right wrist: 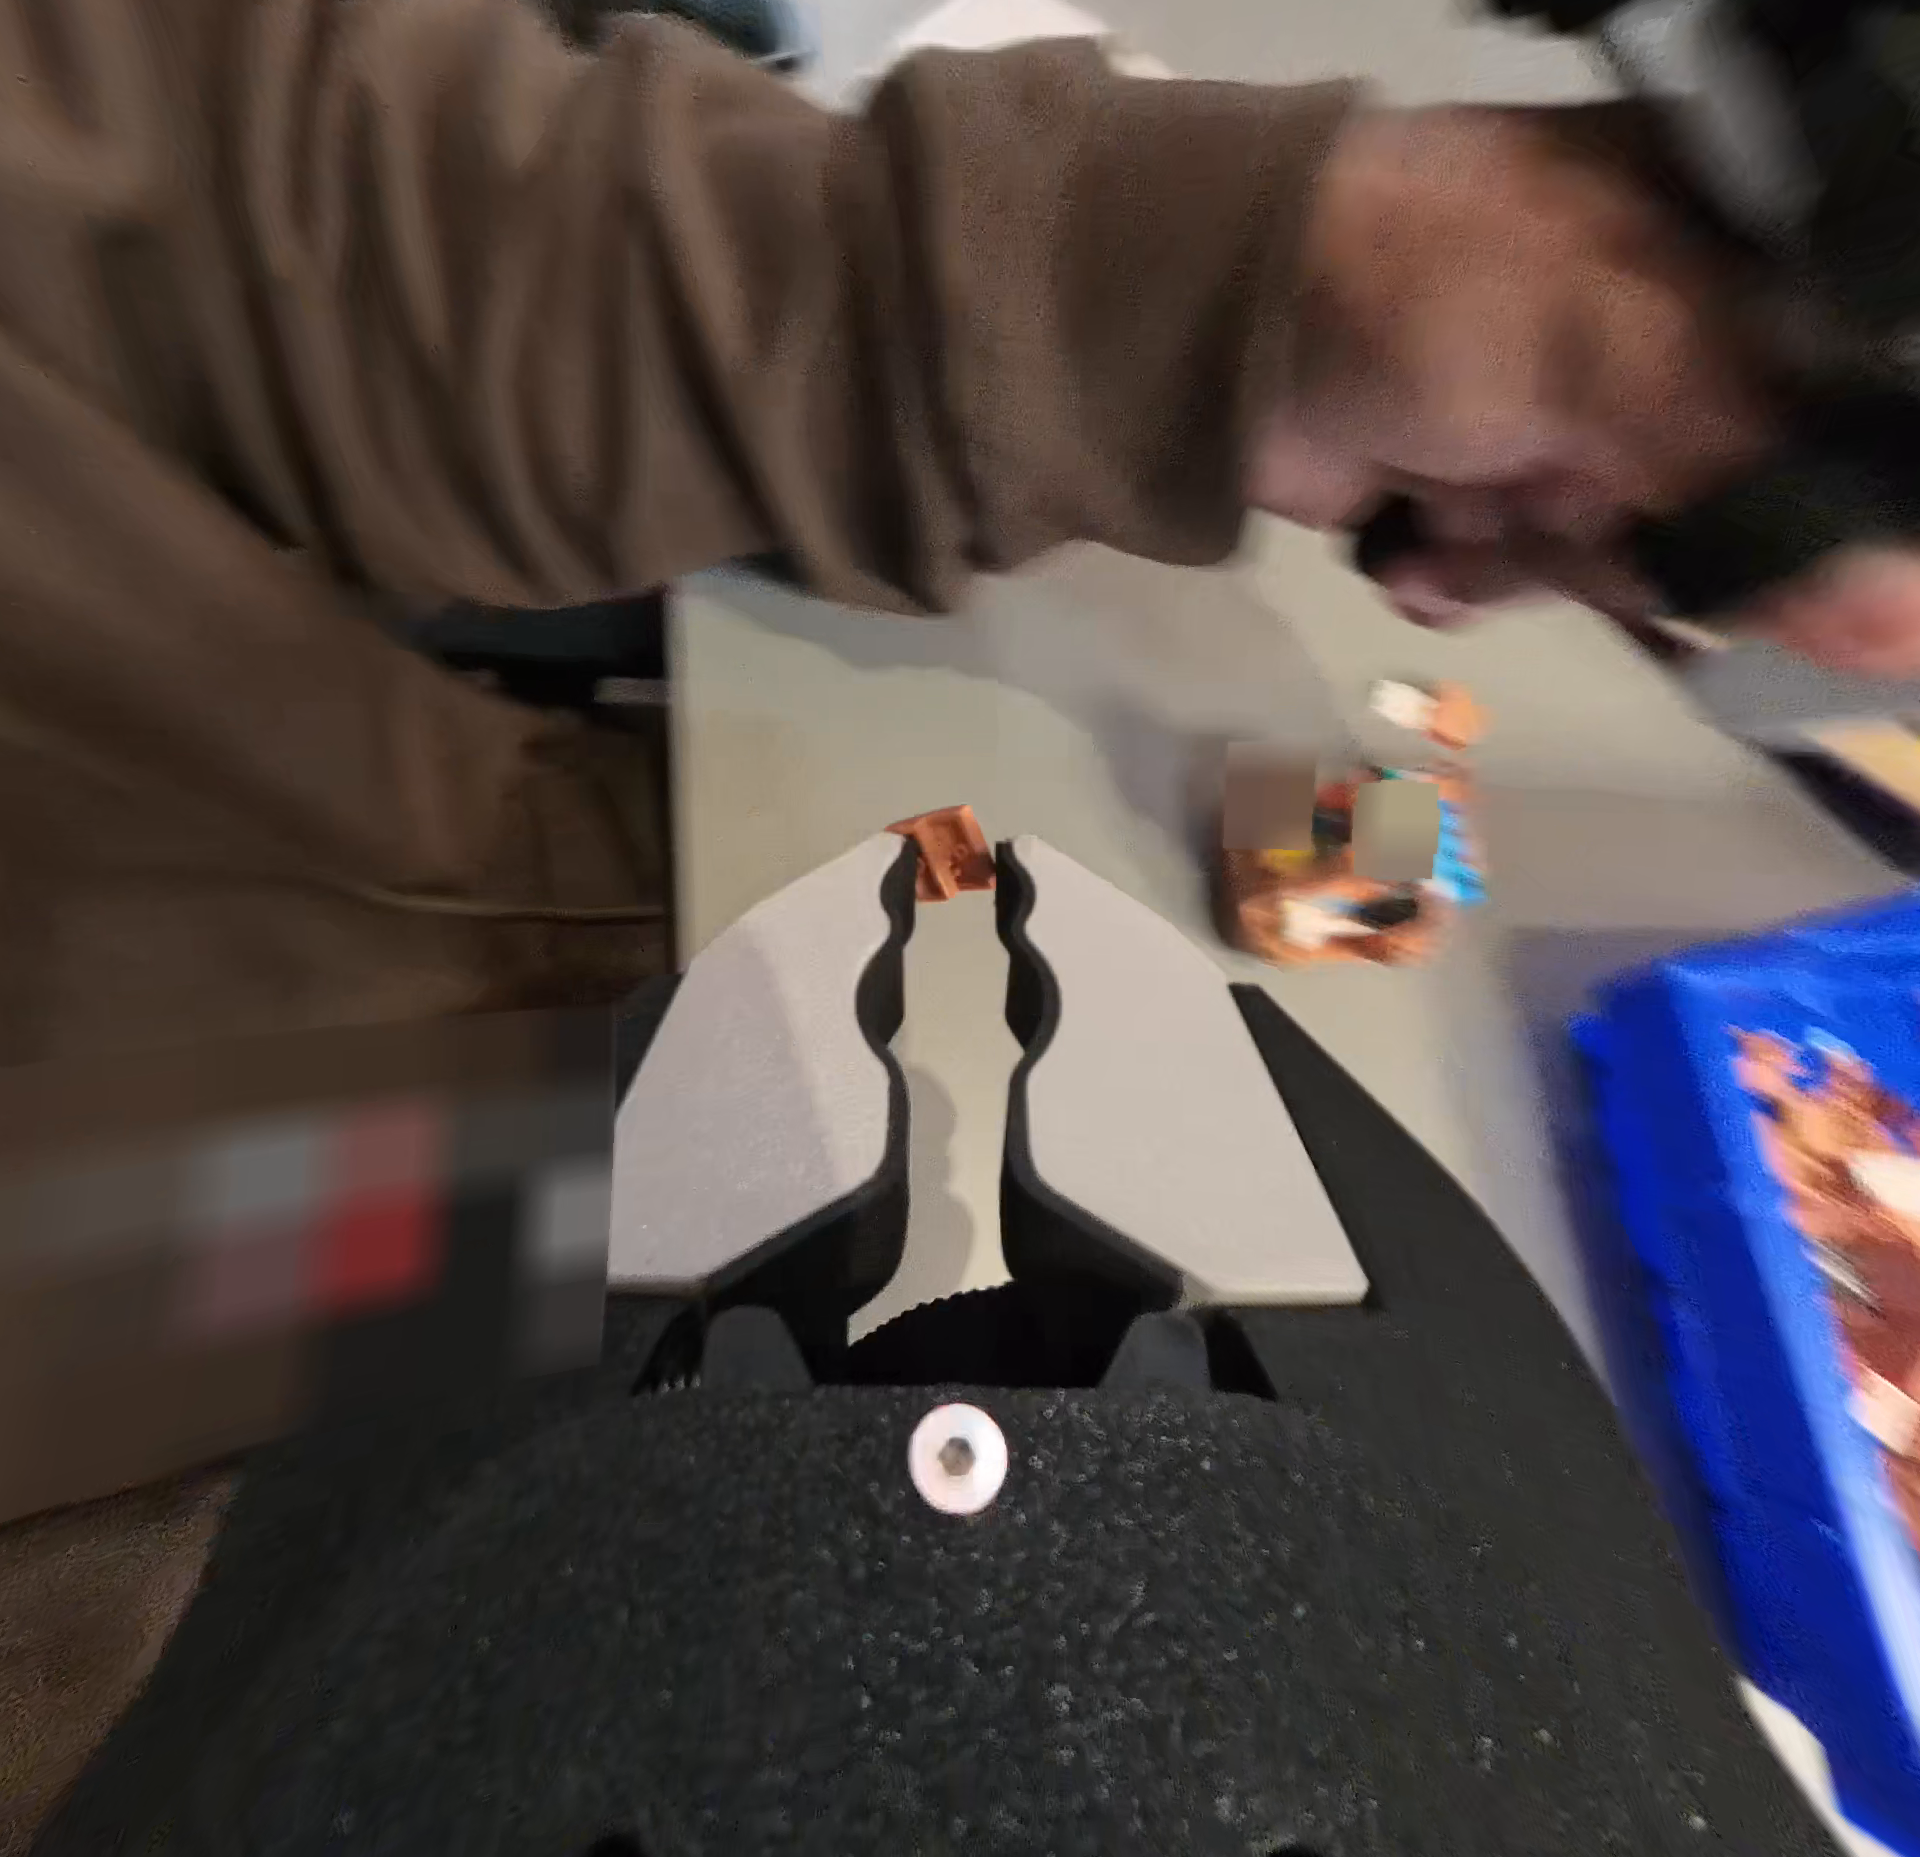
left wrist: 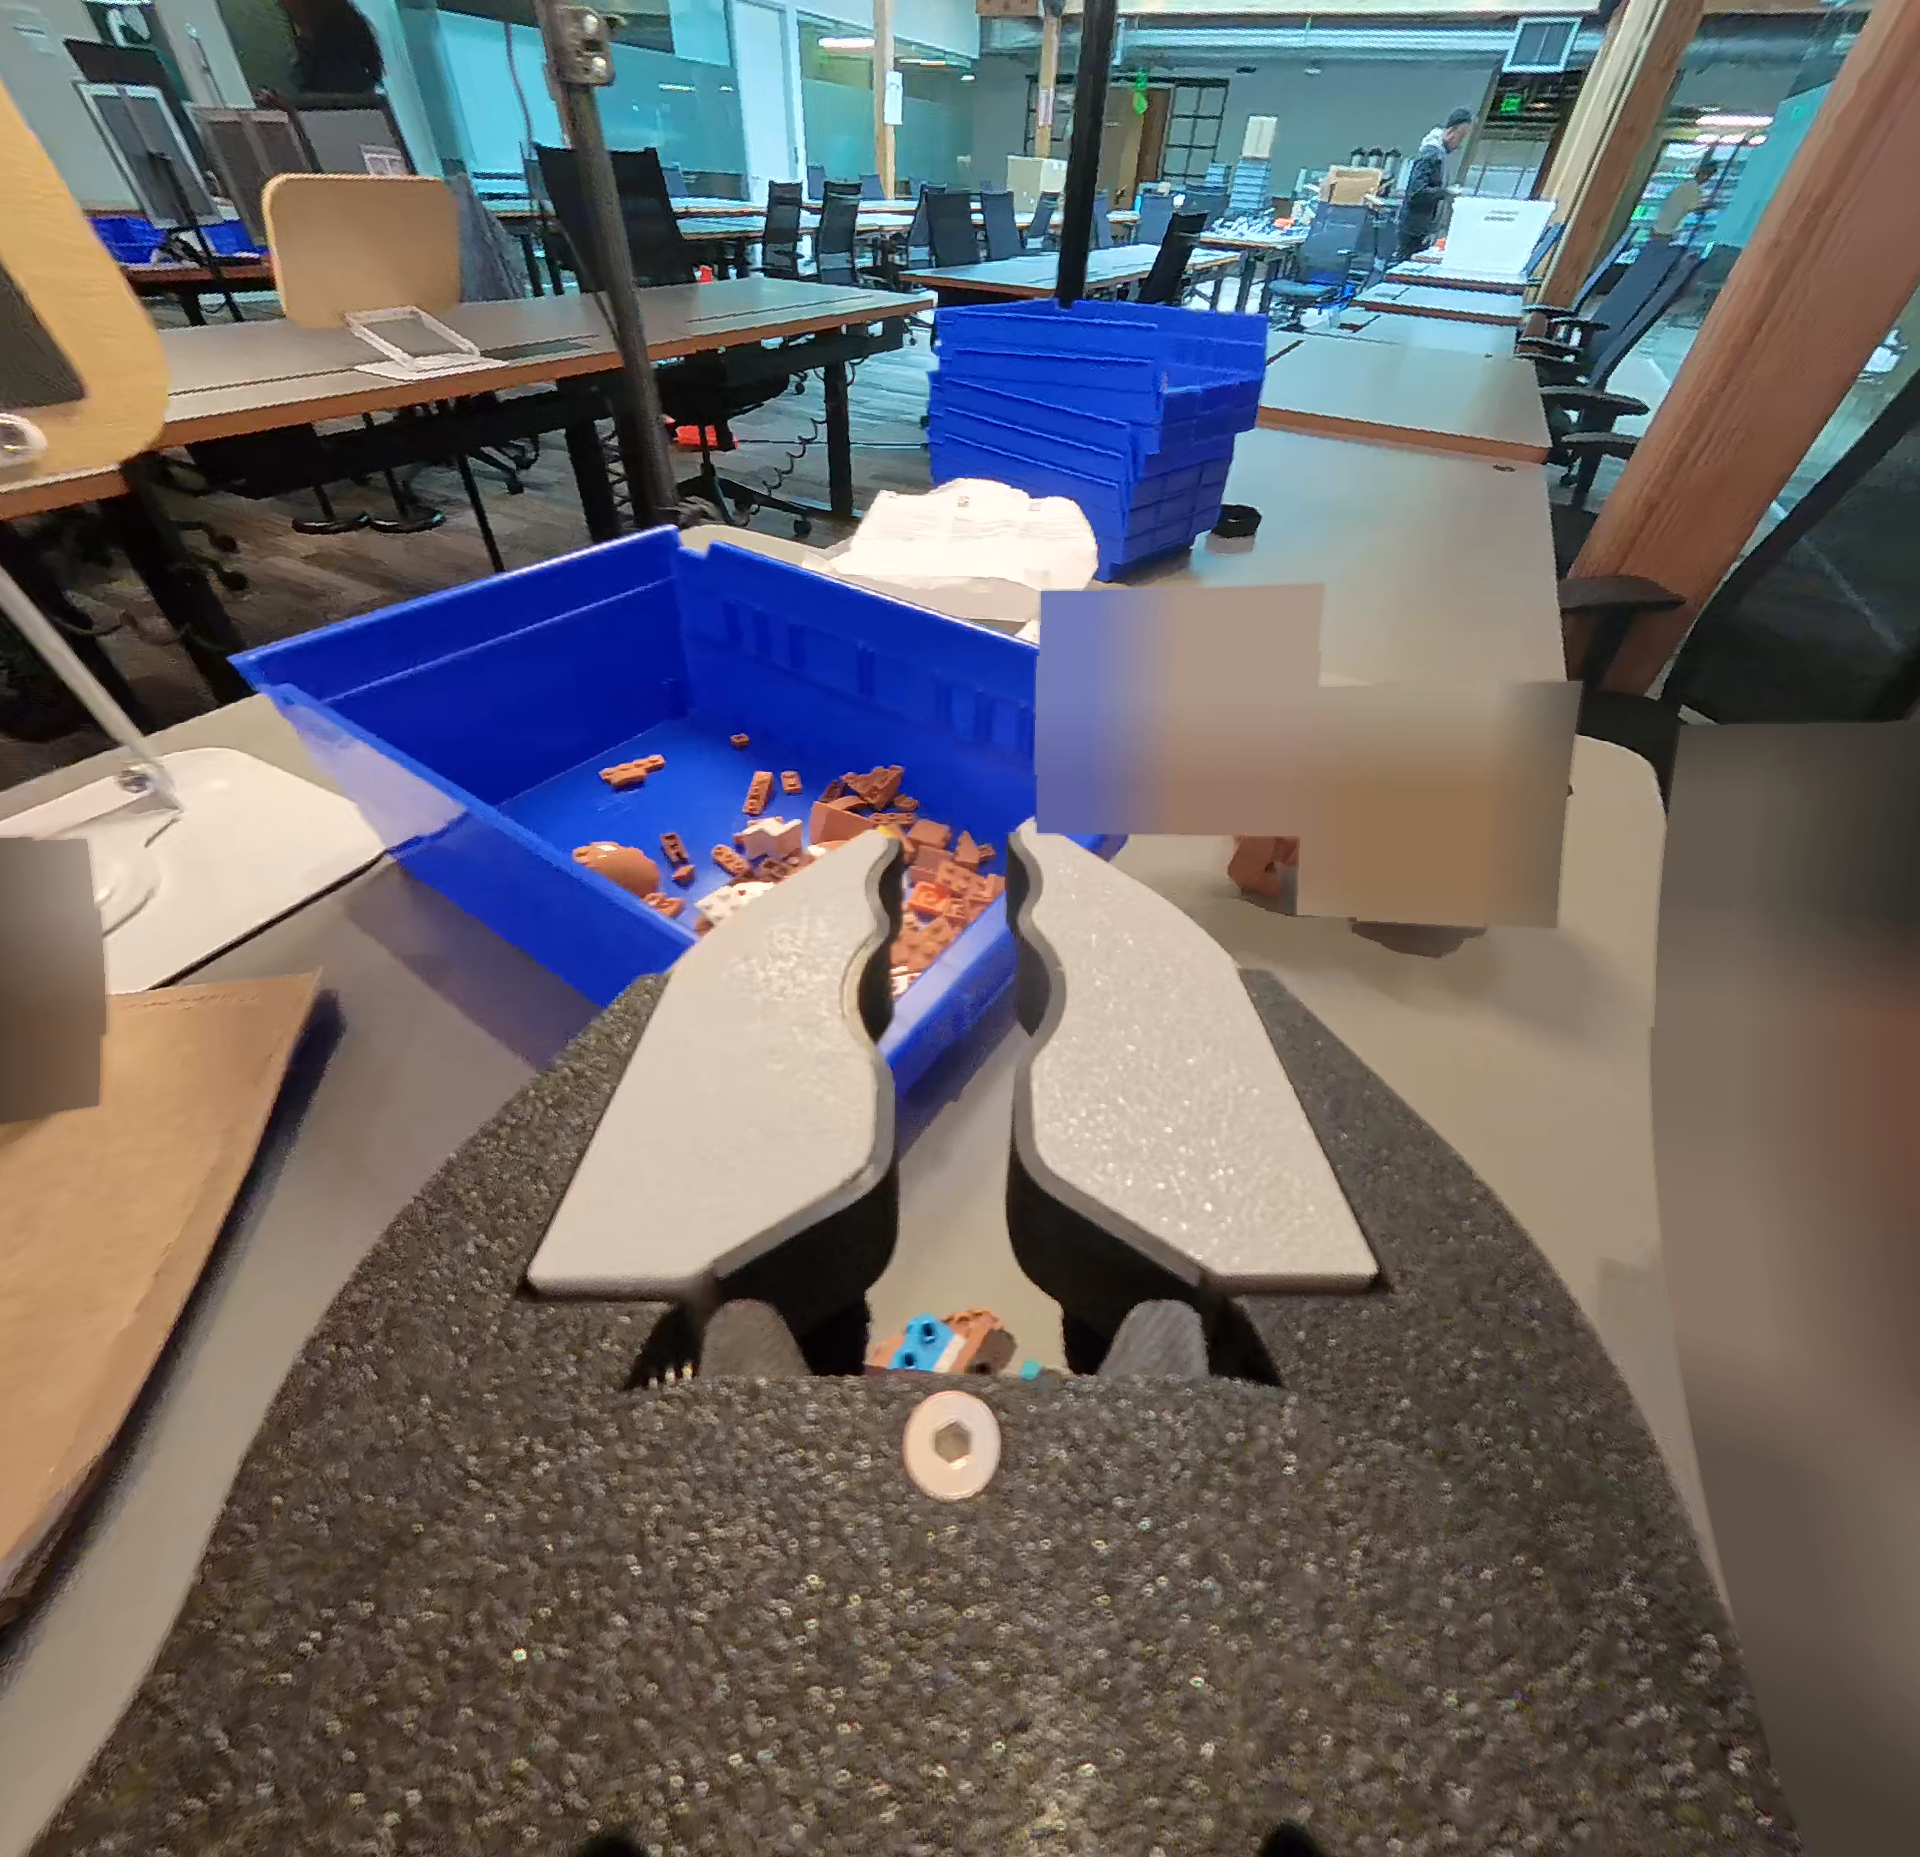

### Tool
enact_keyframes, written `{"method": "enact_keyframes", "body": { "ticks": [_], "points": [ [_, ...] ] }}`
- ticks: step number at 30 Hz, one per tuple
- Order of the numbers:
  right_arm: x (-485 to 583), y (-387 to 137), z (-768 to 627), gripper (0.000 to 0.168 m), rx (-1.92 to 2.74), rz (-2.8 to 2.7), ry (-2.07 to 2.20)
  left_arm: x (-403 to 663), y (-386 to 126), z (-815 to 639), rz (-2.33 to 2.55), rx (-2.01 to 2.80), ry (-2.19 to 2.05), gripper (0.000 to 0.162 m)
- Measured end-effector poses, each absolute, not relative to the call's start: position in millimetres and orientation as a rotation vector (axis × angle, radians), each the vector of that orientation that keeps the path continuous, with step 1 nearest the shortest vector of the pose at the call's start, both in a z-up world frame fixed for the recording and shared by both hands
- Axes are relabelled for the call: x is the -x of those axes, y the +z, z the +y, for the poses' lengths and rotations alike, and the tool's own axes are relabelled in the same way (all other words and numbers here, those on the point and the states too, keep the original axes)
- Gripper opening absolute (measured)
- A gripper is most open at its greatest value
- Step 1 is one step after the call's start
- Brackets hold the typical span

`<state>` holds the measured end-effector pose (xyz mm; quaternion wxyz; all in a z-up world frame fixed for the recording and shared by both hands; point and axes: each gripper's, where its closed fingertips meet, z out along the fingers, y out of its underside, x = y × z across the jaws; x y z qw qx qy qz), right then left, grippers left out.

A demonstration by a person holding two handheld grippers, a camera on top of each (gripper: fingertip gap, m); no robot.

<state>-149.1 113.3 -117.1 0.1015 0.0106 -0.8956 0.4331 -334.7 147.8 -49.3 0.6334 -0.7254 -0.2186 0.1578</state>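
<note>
Brown plastic sits pinched at the tips of my right gripper [right wrist: 954, 857]: one small flat brick [right wrist: 948, 857], held tilted, with grey table [right wrist: 831, 706] beyond it. To the right of that brick and a little farther off stands one part-built brick model [right wrist: 1351, 872], brown with blue and white bits, too blurred to read further. My right gripper is the nearer one to it; the model lies off my fingers' line, to the right. At the near right edge is a blue bin [right wrist: 1704, 1236] with brick-coloured blur inside.

My left gripper [left wrist: 951, 851] holds nothing, its jaws standing apart with a narrow gap, hovering over the near right corner of the same single blue bin [left wrist: 468, 685]. Loose bricks [left wrist: 831, 841] lie scattered on its floor, mostly brown with a few white, too many and too overlapped for me to count. Far right on the table stands one stack of blue bins [left wrist: 1101, 425], with crumpled white paper [left wrist: 966, 529] just in front.
</note>
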Motion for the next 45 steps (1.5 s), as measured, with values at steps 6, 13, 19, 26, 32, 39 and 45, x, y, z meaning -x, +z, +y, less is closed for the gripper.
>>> {"method": "enact_keyframes", "body": {
  "ticks": [6,13,19,26,32,39,45],
  "points": [
    [274.0,-80.5,163.8,0.013,0.329,-2.415,1.198,366.1,-39.1,122.4,-0.531,1.71,0.404,0.018],
    [369.7,-76.6,191.2,0.013,0.546,-2.345,1.034,415.3,-61.1,102.6,-0.581,1.75,0.382,0.018],
    [409.9,-88.5,199.4,0.013,0.656,-2.377,0.955,429.1,-103.9,89.3,-0.58,1.755,0.427,0.018],
    [419.3,-105.9,215.1,0.015,0.676,-2.462,0.772,427.6,-106.0,76.9,-0.516,1.681,0.543,0.017],
    [408.1,-107.7,221.4,0.018,0.475,-2.596,0.604,427.7,-111.9,72.9,-0.515,1.645,0.581,0.016],
    [426.0,-145.0,208.3,0.017,0.023,-2.846,0.545,423.5,-118.1,74.9,-0.476,1.656,0.643,0.016],
    [418.2,-184.2,200.7,0.016,-0.182,-3.056,0.45,425.7,-123.4,71.4,-0.51,1.652,0.625,0.015]
  ]
}}
